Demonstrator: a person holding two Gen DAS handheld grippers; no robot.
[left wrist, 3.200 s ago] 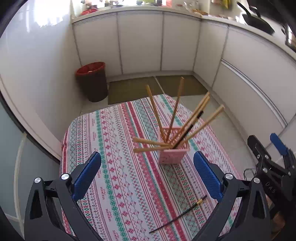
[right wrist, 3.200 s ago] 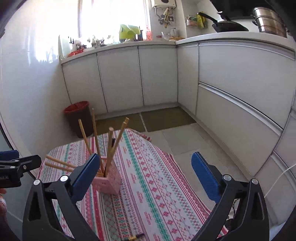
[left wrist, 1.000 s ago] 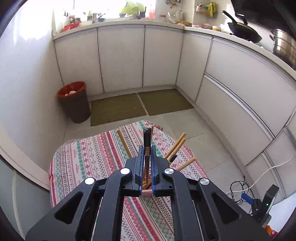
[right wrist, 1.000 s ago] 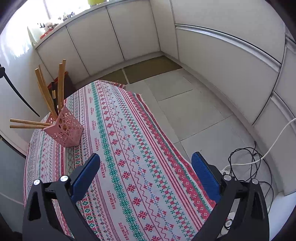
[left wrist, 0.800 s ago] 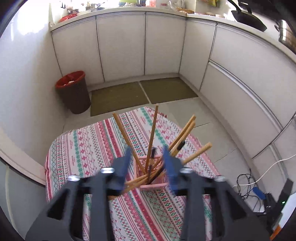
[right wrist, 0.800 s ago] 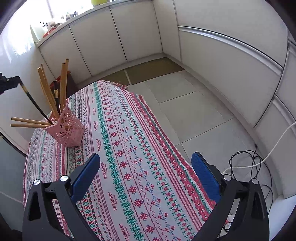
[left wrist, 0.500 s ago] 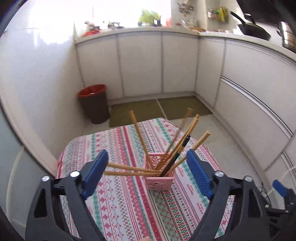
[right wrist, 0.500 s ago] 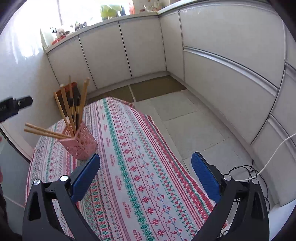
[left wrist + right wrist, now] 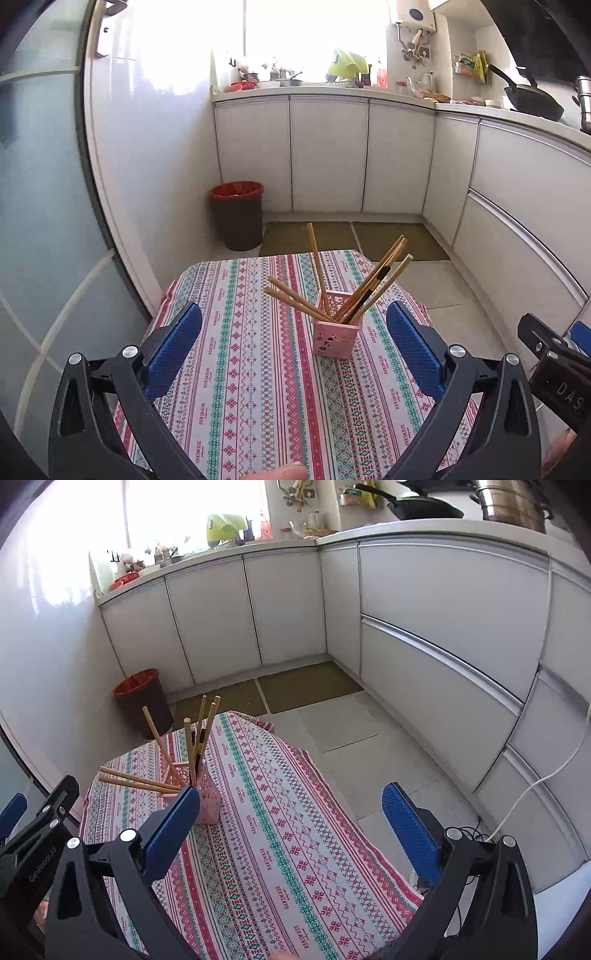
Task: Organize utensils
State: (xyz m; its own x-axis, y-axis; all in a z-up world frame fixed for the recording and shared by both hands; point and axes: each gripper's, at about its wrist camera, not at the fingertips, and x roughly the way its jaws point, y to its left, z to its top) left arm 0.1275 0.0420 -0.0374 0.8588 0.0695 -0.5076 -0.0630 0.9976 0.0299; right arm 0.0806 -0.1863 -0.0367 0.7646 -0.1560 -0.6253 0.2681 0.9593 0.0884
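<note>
The left tool (image 9: 293,350) is opening wide, nothing between its pads — the pink holder (image 9: 336,334) with the chopsticks (image 9: 369,284) stands ahead of it on the bench (image 9: 240,369). The right tool (image 9: 288,830) gapes empty too; best back away without clipping the sticks.

pink perforated plastic holder (image 9: 336,338): matt | tan wooden chopsticks (image 9: 318,266): smooth, bare | striped woven cotton-like tablecloth (image 9: 258,369): matt | white kitchen cabinet doors (image 9: 328,155): glossy | blue gripper pads (image 9: 413,349): ribbed, rubbery
</note>
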